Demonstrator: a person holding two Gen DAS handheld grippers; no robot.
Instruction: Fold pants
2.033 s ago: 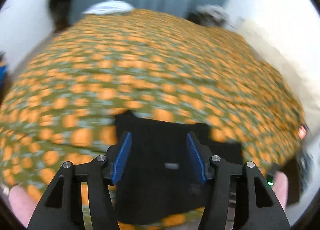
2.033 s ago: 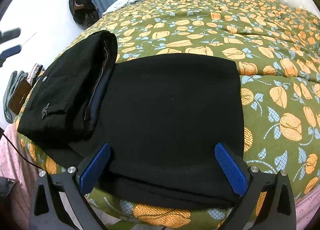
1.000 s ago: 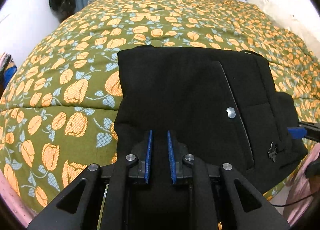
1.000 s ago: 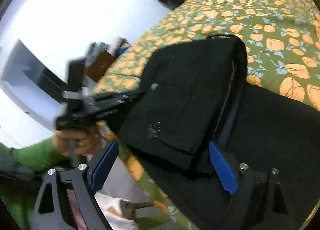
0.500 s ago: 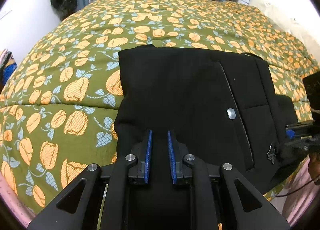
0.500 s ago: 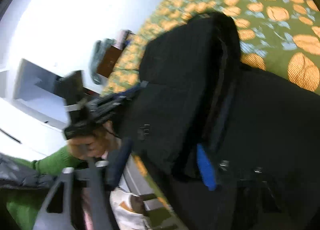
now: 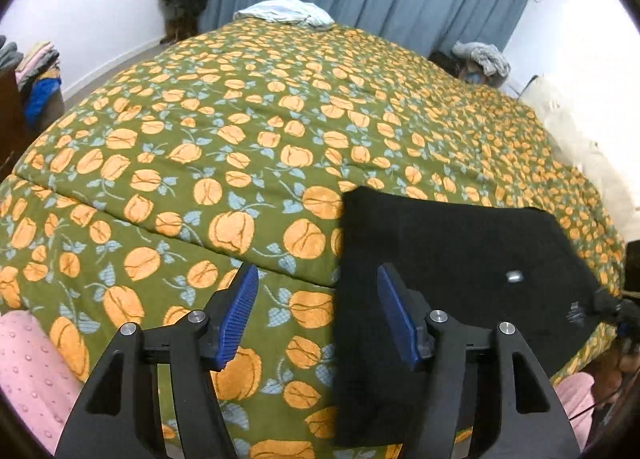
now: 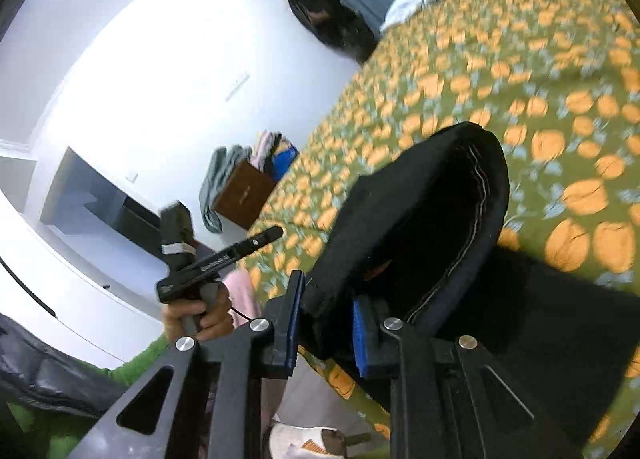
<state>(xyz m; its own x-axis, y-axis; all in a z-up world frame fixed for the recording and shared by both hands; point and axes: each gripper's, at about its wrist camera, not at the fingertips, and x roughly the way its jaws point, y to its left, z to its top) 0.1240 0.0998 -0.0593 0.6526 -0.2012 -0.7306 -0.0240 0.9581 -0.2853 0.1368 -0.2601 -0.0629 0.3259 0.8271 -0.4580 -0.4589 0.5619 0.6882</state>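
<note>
pants: black, folded into a thick stack near the front edge of the bed (image 7: 240, 131) — seen flat in the left wrist view (image 7: 452, 259), with one folded end lifted and curled in the right wrist view (image 8: 420, 219)

left hand-held gripper (image 7: 316, 311): spread wide and empty, held just above the bedspread beside the left edge of the pants; also seen from outside in the right wrist view (image 8: 224, 251), clear of the cloth

right hand-held gripper (image 8: 324, 331): pinched narrow on the lifted edge of the pants, cloth caught between the blue pads

step in hand: probably a late fold — the raised end looks ready to be carried over the rest of the stack

next move: the held edge would need to be laid across and lined up with the far edge, with the free side steadied so the layers aren't dragged

hard to make out: the right wrist view is blurred; how many layers are pinched can't be told; the near end of the pants is hidden behind the gripper bodies
</note>
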